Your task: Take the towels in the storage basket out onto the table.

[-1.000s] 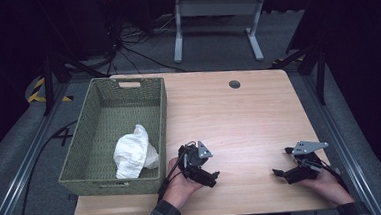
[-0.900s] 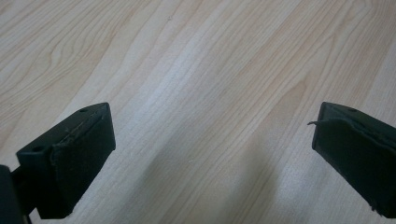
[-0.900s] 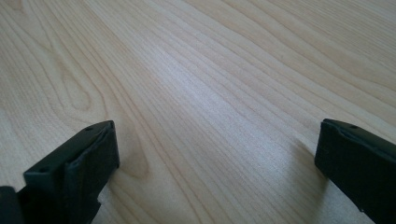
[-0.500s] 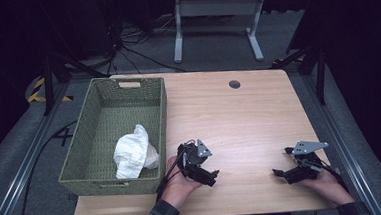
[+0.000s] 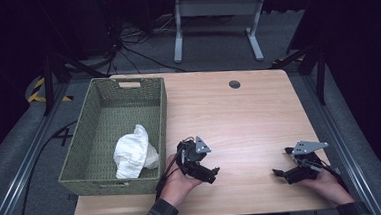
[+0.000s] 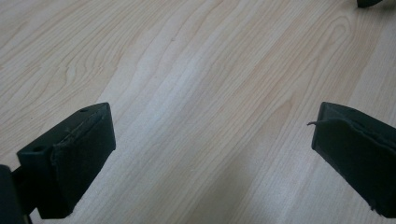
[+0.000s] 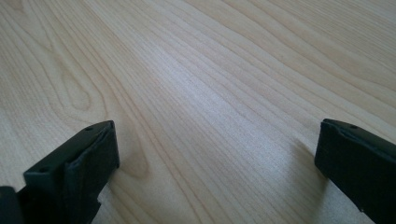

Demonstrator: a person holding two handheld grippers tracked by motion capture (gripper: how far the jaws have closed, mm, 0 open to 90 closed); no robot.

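Observation:
My left gripper [image 5: 208, 172] rests low over the wooden table [image 5: 239, 119], just right of the green woven basket [image 5: 109, 103]. Its jaws stand wide apart in the left gripper view, my left gripper [image 6: 212, 158] holding nothing over bare wood. My right gripper [image 5: 281, 163] lies near the table's front right corner, held by a hand. In the right gripper view my right gripper [image 7: 217, 158] is open too, with only wood grain between the jaws. A crumpled white cloth [image 5: 133, 152] lies inside the basket at its near end.
The basket occupies the table's left side. A small round cable hole [image 5: 234, 84] sits near the far edge. Behind the table stands a grey metal frame [image 5: 216, 15] on a dark floor with cables. A rail [image 5: 17, 173] runs along the left.

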